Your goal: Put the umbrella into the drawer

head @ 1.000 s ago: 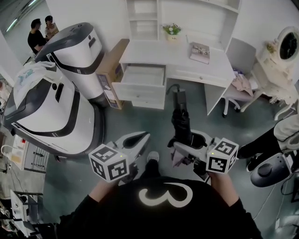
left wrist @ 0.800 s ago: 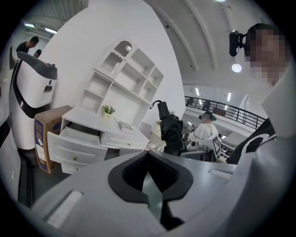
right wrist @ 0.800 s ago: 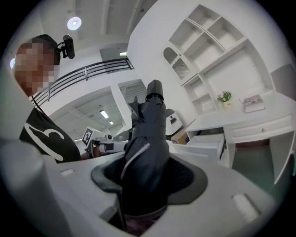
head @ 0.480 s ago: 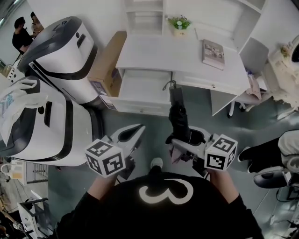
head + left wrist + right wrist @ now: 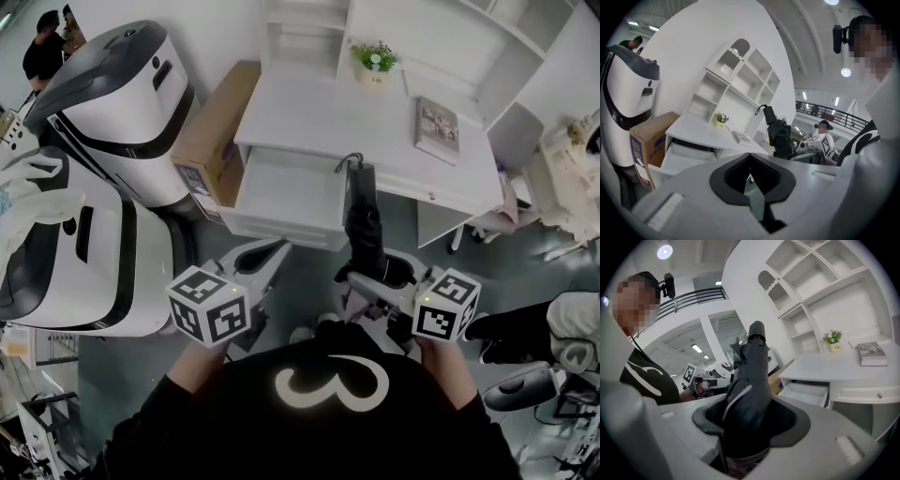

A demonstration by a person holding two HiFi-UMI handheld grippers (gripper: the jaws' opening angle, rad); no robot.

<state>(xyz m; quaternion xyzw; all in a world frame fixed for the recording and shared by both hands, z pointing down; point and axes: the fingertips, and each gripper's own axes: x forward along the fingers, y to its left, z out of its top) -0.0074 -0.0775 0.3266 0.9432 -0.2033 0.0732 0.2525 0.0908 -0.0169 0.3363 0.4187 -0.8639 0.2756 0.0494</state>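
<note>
A folded black umbrella (image 5: 363,225) points away from me toward the white desk (image 5: 375,117). Its handle end with a strap loop lies over the desk's front edge, beside the open empty drawer (image 5: 281,197). My right gripper (image 5: 372,274) is shut on the umbrella's lower part, and in the right gripper view the umbrella (image 5: 750,380) fills the jaws of the right gripper (image 5: 755,399). My left gripper (image 5: 279,249) is level beside it, shut with nothing held, just short of the drawer front. In the left gripper view the left gripper (image 5: 750,157) faces the drawer (image 5: 686,154), with the umbrella (image 5: 780,136) to its right.
On the desk stand a small potted plant (image 5: 375,61) and a book (image 5: 437,124). A cardboard box (image 5: 211,131) leans left of the desk. Two large white-and-black machines (image 5: 112,89) fill the left side. A chair (image 5: 525,380) and a person's legs are at the right.
Both grippers moved forward together toward the desk, carrying the umbrella. The drawer and desk are much nearer, and the umbrella's handle end now reaches the desk edge.
</note>
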